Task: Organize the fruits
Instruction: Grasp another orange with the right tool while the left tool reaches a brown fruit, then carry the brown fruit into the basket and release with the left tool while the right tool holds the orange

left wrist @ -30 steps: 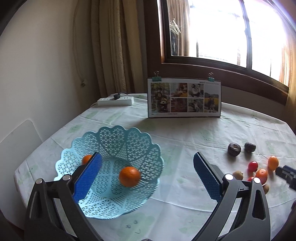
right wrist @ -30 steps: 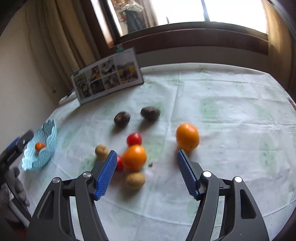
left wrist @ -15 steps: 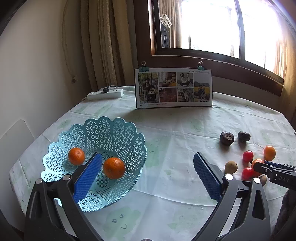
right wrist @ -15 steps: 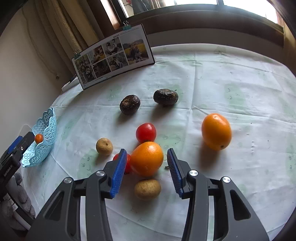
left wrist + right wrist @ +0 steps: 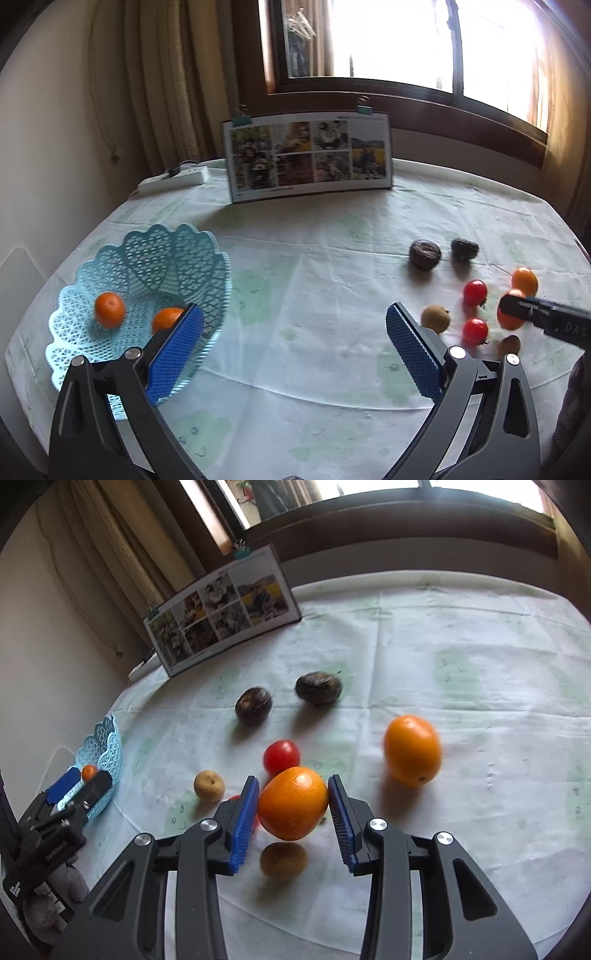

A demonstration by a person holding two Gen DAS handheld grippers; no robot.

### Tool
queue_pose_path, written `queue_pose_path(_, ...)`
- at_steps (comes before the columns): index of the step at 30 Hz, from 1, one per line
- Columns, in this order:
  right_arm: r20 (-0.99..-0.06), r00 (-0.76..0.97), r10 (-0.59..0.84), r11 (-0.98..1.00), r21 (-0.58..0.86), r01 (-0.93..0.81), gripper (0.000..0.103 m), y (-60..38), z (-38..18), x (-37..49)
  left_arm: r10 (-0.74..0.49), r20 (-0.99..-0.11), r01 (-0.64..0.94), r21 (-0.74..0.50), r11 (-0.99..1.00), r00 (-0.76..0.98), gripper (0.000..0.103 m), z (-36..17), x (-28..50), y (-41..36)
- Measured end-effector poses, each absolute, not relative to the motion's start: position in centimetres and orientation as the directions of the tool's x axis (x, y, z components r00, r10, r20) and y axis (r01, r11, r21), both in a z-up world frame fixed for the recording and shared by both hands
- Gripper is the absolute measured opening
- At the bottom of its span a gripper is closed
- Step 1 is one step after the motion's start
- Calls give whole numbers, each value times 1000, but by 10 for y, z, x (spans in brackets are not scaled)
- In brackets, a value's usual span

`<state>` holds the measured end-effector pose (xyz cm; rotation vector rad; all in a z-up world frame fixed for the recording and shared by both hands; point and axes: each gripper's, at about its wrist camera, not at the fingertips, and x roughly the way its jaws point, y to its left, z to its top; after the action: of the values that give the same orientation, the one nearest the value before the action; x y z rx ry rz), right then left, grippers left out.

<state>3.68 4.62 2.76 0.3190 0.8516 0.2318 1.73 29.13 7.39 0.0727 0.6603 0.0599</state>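
Between the right hand-held gripper's (image 5: 291, 808) pads sits an orange (image 5: 293, 803); left hand-held gripper (image 5: 293, 350) gapes wide.

The basket (image 5: 147, 295) sits on the table's (image 5: 314, 369) left side with two oranges (image 5: 109, 309) in it, side by side. Behind it, at the far edge, lies a power strip (image 5: 173, 180); to the strip's right a photo board (image 5: 309, 156) stands upright. The loose fruit lies well apart on the right — two passion fruits (image 5: 253, 706) side by side at the back, a tomato (image 5: 281, 757) before them, a kumquat (image 5: 412, 750) off to the right, a longan (image 5: 209, 785) to the left. An orange (image 5: 293, 803) sits between the right gripper's (image 5: 291, 816) pads — another longan (image 5: 283, 861) below it.
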Motion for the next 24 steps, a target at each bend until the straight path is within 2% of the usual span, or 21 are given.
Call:
queue_pose_path(5, -680, 687, 257, 944, 329, -28, 39, 30, 34, 30, -16, -655, 77, 65, 995, 756, 100, 61, 31, 265)
queue_pose_path(9, -678, 688, 259, 938, 345, -13, 39, 23, 31, 32, -69, -681, 153, 64, 986, 729, 100, 51, 40, 244)
queue_pose_path(14, -669, 692, 270, 934, 357, -19, 39, 20, 30, 30, -141, -717, 250, 48, 967, 683, 83, 39, 50, 224)
queue_pose_path(19, -666, 694, 272, 937, 347, -34, 39, 24, 30, 28, -201, -740, 285, -13, 959, 642, 57, 31, 59, 220)
queue_pose_path(21, -667, 692, 276, 938, 345, -42, 39, 26, 29, 28, -232, -751, 298, -50, 953, 618, 55, 27, 64, 218)
queue_pose_path(23, -668, 689, 280, 937, 345, -46, 39, 28, 28, 29, -249, -759, 310, -65, 948, 601, 43, 25, 66, 216)
queue_pose_path(24, -669, 689, 280, 938, 344, -47, 39, 28, 28, 29, -256, -756, 312, -71, 947, 602, 33, 25, 66, 216)
